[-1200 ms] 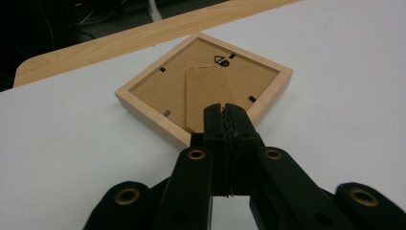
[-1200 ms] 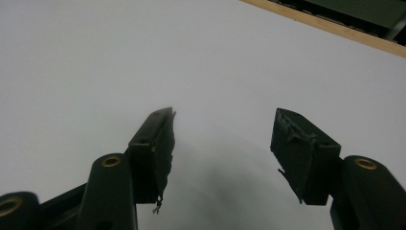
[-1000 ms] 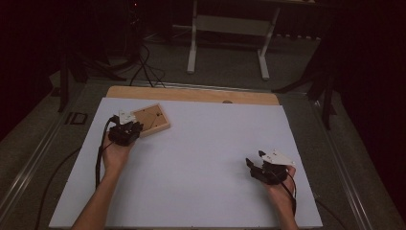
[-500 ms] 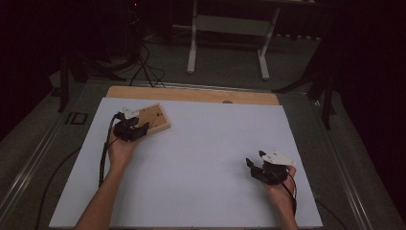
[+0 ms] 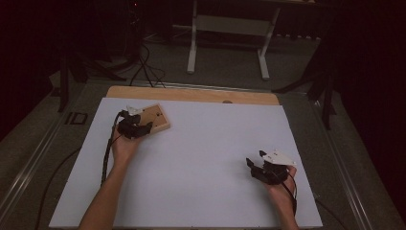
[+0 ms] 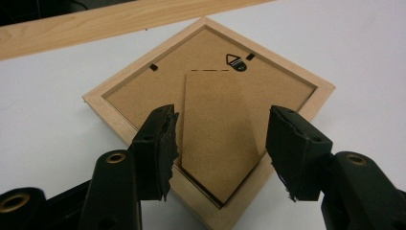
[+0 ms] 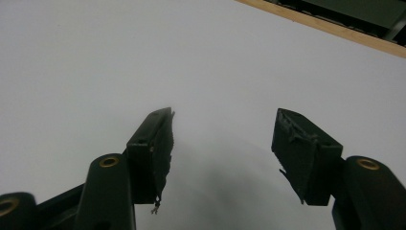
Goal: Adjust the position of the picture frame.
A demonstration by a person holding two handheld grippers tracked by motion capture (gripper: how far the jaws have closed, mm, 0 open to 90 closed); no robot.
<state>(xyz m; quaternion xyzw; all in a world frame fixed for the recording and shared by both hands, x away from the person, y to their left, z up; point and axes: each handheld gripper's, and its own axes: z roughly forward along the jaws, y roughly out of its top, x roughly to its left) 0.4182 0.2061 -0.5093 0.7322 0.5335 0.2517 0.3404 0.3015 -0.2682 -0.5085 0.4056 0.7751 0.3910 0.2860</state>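
Observation:
A small wooden picture frame [image 5: 159,116] lies face down on the white table, far left. Its brown backing board [image 6: 143,88] and folded cardboard stand [image 6: 215,120] face up. My left gripper [image 5: 145,127] hovers over the frame's near corner. Its jaws have just been opening and now stand apart on either side of the stand, with the pads [image 6: 165,143] not pressing on it. My left gripper [image 6: 222,141] points down at the frame. My right gripper [image 5: 253,166] rests at the near right, open [image 7: 222,143], with bare table between its jaws.
The white tabletop [image 5: 210,153] spreads wide between the two hands. A wooden strip [image 5: 191,94] runs along the table's far edge, just beyond the frame. Cables trail from both grippers along the forearms. A metal stand [image 5: 227,28] is on the floor behind.
My left gripper has edged to the right, over the frame's near corner. The right hand has stayed where it was.

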